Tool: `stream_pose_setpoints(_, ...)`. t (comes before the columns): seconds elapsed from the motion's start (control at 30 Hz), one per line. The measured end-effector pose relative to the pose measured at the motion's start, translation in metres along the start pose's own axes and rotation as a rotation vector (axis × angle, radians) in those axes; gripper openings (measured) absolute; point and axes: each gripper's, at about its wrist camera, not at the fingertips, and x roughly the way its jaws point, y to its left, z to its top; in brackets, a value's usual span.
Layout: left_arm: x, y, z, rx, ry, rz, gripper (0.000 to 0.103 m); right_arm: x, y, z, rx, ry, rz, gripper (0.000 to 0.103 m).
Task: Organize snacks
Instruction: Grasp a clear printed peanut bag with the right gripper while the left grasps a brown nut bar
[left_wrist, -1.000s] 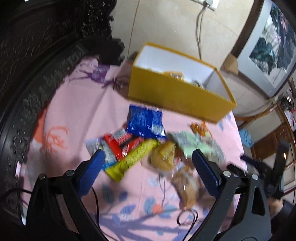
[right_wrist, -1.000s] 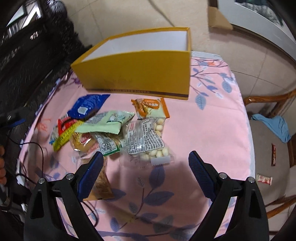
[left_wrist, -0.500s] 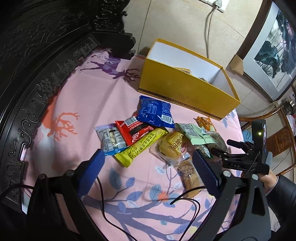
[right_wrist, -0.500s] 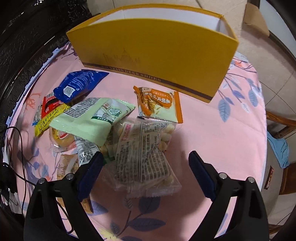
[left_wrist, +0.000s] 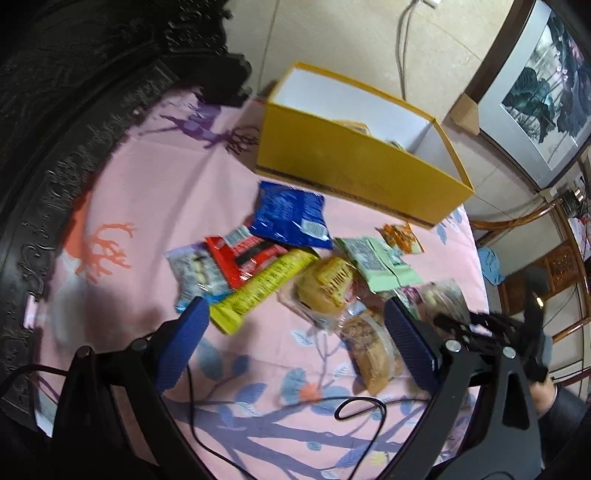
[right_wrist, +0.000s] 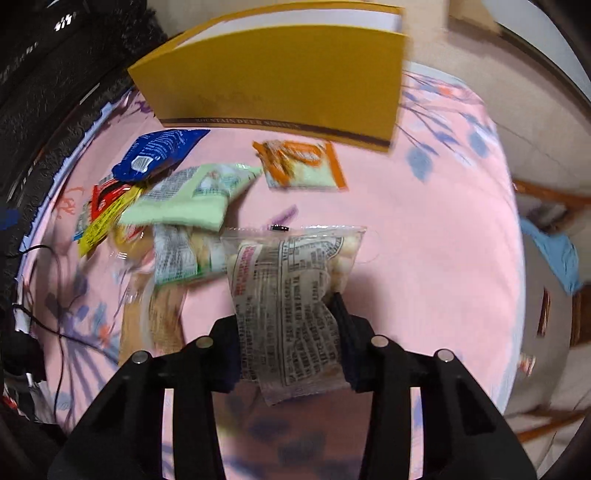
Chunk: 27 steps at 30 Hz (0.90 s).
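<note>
Snacks sit in a loose heap on our pink tablecloth (left_wrist: 155, 192), w/ the yellow box (left_wrist: 354, 177) open at the far edge. Our right gripper (right_wrist: 291, 332) has just been closing its jaws & now pinches a clear bag of pale round pieces (right_wrist: 291, 273) at its lower half; the bag's top sticks out ahead of the pads, in front of the heap. Nearby lie a mint-green pack (right_wrist: 192, 199), an orange-edged packet (right_wrist: 299, 164) closest to the box, & a blue pouch (right_wrist: 159, 151) at left. Our left gripper (left_wrist: 291, 343) hangs wide w/ nothing between its blue pads, above the yellow bar (left_wrist: 258, 291) & a brown pastry pack (left_wrist: 373, 350).
</note>
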Motion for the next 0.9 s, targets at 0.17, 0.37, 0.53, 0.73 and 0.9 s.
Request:
stream_pose_setpoints(0.17,0.03,-0.028,-0.008,0.008,0.098,-0.083,0.097,-0.023,-0.013,-0.041,0.127,0.008,0.001,0.042)
stream_pose_setpoints(0.37,0.069,-0.07,-0.021,0.051,0.213,-0.078,0.097,-0.036,-0.023,-0.069,0.261,0.012,0.031,0.043)
stream_pose_setpoints(0.53,0.096,-0.094,-0.032,0.065,0.279,-0.011,0.097,-0.04,-0.024,-0.075,0.269,0.006,0.049,0.043)
stream_pose_setpoints(0.73,0.119,-0.095,-0.037,0.033,0.327,0.042,0.096,-0.042,-0.028,-0.077,0.277,-0.012,0.061,0.043)
stream_pose_setpoints(0.9,0.13,-0.095,-0.042,0.039,0.365,0.062,0.083,-0.042,-0.033,-0.081,0.305,-0.016,0.066,0.043)
